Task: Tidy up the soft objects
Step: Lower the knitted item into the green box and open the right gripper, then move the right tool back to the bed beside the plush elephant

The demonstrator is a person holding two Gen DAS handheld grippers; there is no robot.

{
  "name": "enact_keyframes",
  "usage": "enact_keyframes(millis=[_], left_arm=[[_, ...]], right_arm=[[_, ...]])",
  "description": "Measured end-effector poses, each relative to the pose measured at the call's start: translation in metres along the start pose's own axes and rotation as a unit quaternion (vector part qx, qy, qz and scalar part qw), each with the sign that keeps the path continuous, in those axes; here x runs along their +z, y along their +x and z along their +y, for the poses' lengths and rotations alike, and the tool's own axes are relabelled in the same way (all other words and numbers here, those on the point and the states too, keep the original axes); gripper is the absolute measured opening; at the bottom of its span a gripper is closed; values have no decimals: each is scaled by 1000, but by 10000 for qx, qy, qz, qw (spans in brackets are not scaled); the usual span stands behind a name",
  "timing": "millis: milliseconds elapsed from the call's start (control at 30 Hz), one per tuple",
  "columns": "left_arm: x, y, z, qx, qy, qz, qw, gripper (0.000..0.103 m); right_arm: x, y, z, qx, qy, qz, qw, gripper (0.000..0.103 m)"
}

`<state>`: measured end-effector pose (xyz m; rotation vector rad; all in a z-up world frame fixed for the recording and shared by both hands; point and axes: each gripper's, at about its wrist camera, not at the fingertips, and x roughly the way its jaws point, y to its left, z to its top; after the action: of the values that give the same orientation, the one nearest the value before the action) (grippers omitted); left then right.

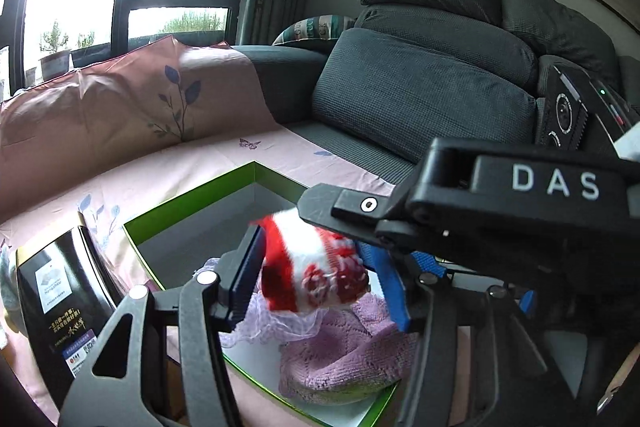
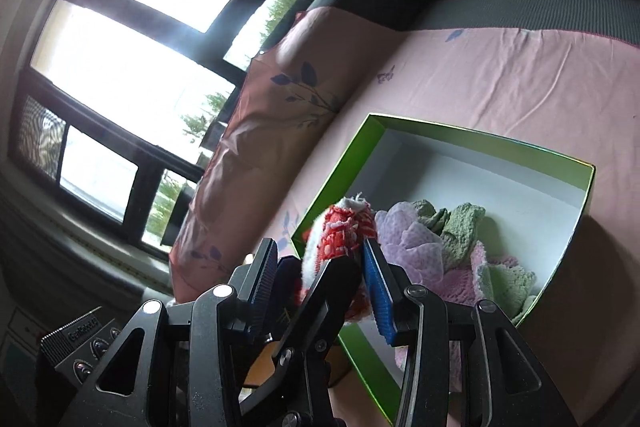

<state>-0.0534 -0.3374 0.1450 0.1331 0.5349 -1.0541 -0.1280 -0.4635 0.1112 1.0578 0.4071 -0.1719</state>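
A red and white knitted piece (image 1: pixel 316 267) hangs over the near corner of a green-rimmed white box (image 1: pixel 192 195). It sits between the fingers of my left gripper (image 1: pixel 308 239), which stands open, its pads just at the wool's sides. My right gripper reaches in from the right; its upper finger (image 1: pixel 332 205) lies on top of the piece. In the right wrist view my right gripper (image 2: pixel 320 245) is shut on the same piece (image 2: pixel 344 231), with a left finger (image 2: pixel 332 287) crossing between its jaws. In the box (image 2: pixel 460 135) lie lilac (image 2: pixel 412 239), green (image 2: pixel 460 227) and pink (image 2: pixel 460 287) knits.
The box rests on a pink flowered sheet (image 1: pixel 180 155) spread over a grey sofa (image 1: pixel 420 87). A black packet (image 1: pixel 60 299) lies left of the box. A patterned pillow (image 1: pixel 316 27) sits on the armrest. Large windows stand behind.
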Motion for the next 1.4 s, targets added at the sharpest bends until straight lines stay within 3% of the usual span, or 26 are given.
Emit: enact_keyframes(millis=[67, 400, 467, 500, 700, 933, 1067, 1167, 1300, 1400], left_arm=[[-2, 1, -1, -1, -10, 55, 10000, 68], [-4, -26, 4, 316, 133, -157, 9993, 86], [-6, -39, 12, 395, 64, -173, 9991, 87], [-8, -47, 17, 464, -4, -187, 9987, 87], [-26, -108, 60, 1044, -525, -353, 9925, 87], [-62, -183, 122, 2138, -1217, -497, 9680, 88], [-91, -210, 154, 2659, -1706, -602, 9469, 89], [-117, -215, 175, 3169, -2212, -650, 9200, 89], [-129, -211, 196, 3337, -2361, -252, 9123, 88], [-129, -226, 200, 3352, -2394, -511, 9098, 88]], right_arm=[[3, -3, -7, 40, 109, -11, 9999, 47], [5, -10, -3, -60, 69, -100, 9999, 47], [4, -15, 2, -100, -19, -201, 9997, 65], [3, -18, 4, -101, -58, -256, 9996, 68], [0, -33, 15, -151, -251, -511, 9983, 75], [-6, -45, 25, -278, -394, -699, 9964, 82], [-14, -38, 42, -220, -614, -549, 9964, 82], [-27, -27, 70, 328, -982, -208, 9944, 82], [-60, -1, 115, 671, -1730, 399, 9818, 82], [-90, 24, 142, 493, -2210, 720, 9714, 82]])
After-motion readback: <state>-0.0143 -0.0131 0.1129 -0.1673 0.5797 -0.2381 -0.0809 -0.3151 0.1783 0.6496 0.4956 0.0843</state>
